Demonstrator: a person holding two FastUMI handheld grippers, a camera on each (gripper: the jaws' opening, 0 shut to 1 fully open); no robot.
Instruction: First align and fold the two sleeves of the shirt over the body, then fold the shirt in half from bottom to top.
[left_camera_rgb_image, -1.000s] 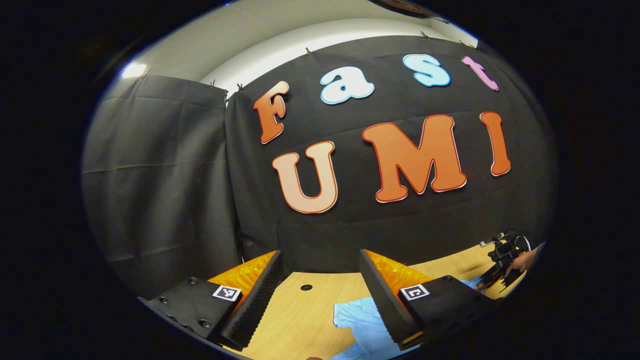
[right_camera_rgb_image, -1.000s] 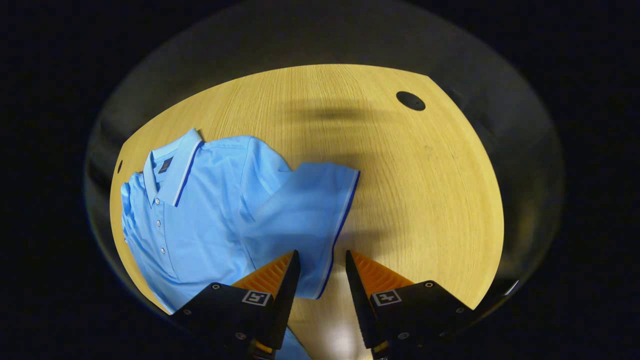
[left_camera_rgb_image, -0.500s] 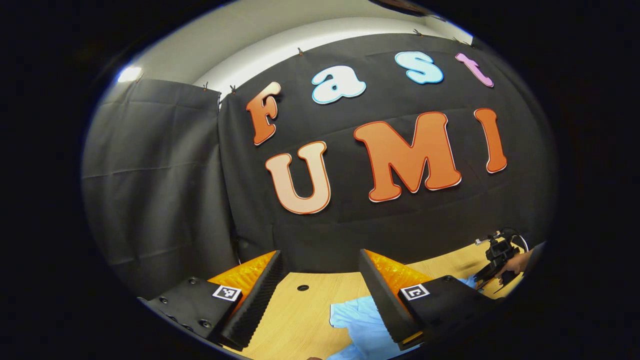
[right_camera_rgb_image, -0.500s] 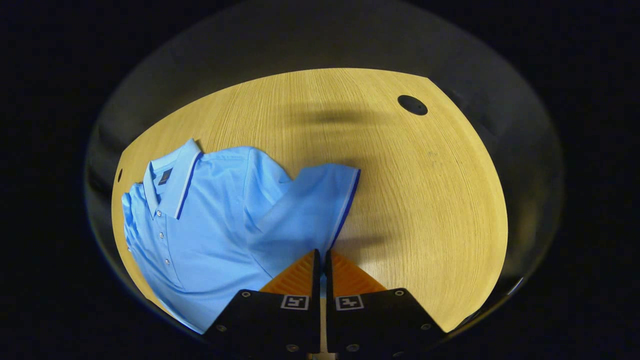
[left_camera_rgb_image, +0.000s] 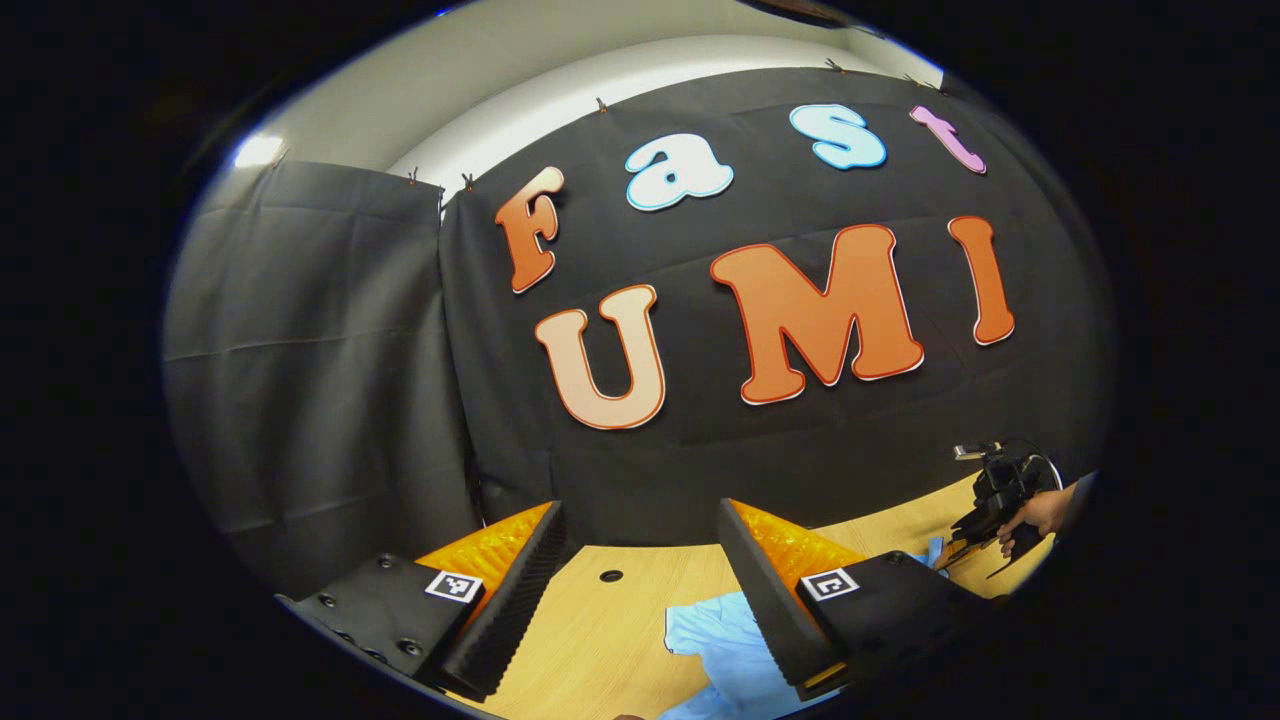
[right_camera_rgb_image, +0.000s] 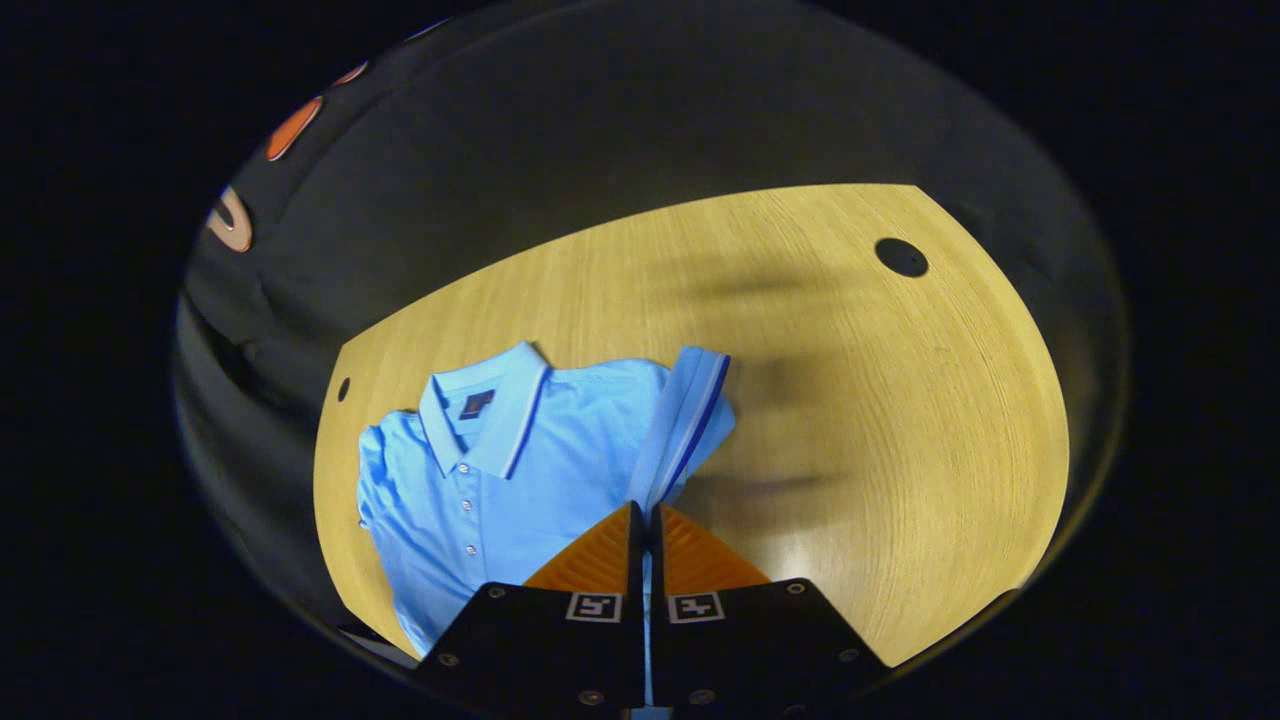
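Note:
A light blue polo shirt (right_camera_rgb_image: 500, 480) lies face up on the wooden table (right_camera_rgb_image: 900, 420), collar toward the far edge. My right gripper (right_camera_rgb_image: 645, 520) is shut on the shirt's sleeve (right_camera_rgb_image: 685, 420), near its dark-trimmed cuff, and holds it lifted off the table beside the body. In the left gripper view my left gripper (left_camera_rgb_image: 640, 540) hangs open above the table with nothing between its fingers. A piece of the blue shirt (left_camera_rgb_image: 725, 650) lies below it. The right gripper (left_camera_rgb_image: 985, 520) and the hand holding it appear far off at the right.
A round black hole (right_camera_rgb_image: 901, 257) sits in the table top at the far right, a smaller hole (right_camera_rgb_image: 343, 389) at the far left. The black cloth wall (left_camera_rgb_image: 330, 380) stands just behind the table's far edge.
My right gripper shut on the sleeve edge and lifted it up off the table, toward the body; its view rose and tilted. The left gripper stayed nearly still.

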